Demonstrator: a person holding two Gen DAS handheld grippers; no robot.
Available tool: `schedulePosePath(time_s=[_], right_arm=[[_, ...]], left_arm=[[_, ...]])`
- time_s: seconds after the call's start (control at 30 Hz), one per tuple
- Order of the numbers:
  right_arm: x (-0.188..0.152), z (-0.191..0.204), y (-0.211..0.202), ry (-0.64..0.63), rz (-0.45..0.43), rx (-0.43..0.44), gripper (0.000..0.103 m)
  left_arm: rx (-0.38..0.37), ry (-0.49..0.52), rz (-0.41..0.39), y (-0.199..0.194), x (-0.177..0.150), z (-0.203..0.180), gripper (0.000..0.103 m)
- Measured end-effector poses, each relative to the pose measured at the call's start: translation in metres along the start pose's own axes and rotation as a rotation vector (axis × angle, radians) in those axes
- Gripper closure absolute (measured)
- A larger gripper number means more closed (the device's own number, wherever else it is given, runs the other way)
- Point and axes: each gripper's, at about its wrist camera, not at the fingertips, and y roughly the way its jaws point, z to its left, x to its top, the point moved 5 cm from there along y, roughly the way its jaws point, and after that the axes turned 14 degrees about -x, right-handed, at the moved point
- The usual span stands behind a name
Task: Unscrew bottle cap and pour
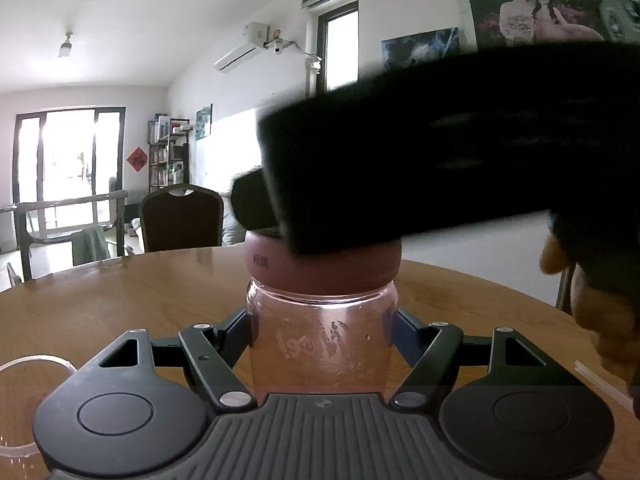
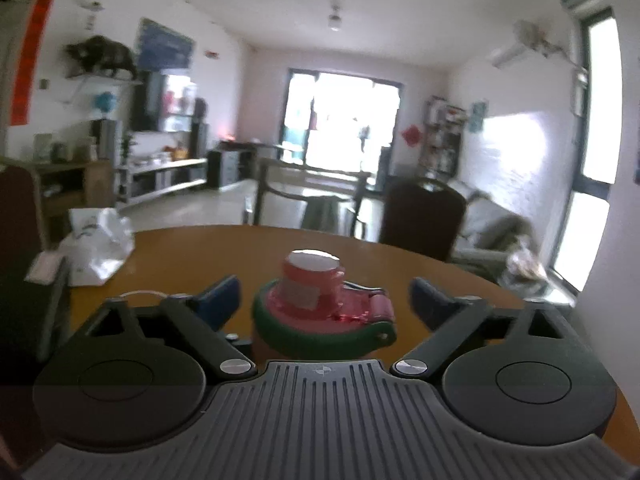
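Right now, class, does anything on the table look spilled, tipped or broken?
Nothing stands out. The bottle stands upright in the left gripper, its cap still on, and the table around it looks dry.

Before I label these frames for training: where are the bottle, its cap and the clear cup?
bottle [image 1: 320, 344]: left wrist view, on its clear printed body.
cap [image 2: 312, 284]: right wrist view, on the pink spout cover's side.
clear cup [image 1: 24, 364]: left wrist view, on its rim, lower left.
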Motion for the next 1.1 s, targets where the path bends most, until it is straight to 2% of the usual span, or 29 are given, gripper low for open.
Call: schedulePosePath(time_s=[0.07,0.27,0.4,0.57,0.97,1.1], right_arm=[[-0.002,-0.001,0.004,0.053,0.051,0.003,0.024],[-0.011,-0.003,-0.005,0.064,0.012,-0.036,0.025],[-0.011,-0.017,-0.006,0.054,0.029,0.054,0.025],[-0.012,-0.022,-0.019,0.011,0.018,0.049,0.023],[-0.021,-0.047,-0.042,0.045,0.019,0.002,0.024],[-0.014,-0.038,-0.044,0.064,-0.016,0.04,0.021]], left_arm=[[0.007,0.0,0.001,0.002,0.0,0.001,0.032],[0.009,-0.002,0.001,-0.001,-0.001,-0.002,0.032],[0.002,0.01,-0.004,-0.002,-0.002,-0.006,0.032],[-0.013,0.018,-0.001,-0.002,-0.002,-0.009,0.032],[-0.001,-0.001,-0.007,0.006,0.012,0.028,0.032],[0.004,-0.007,-0.009,0.009,0.017,0.04,0.032]])
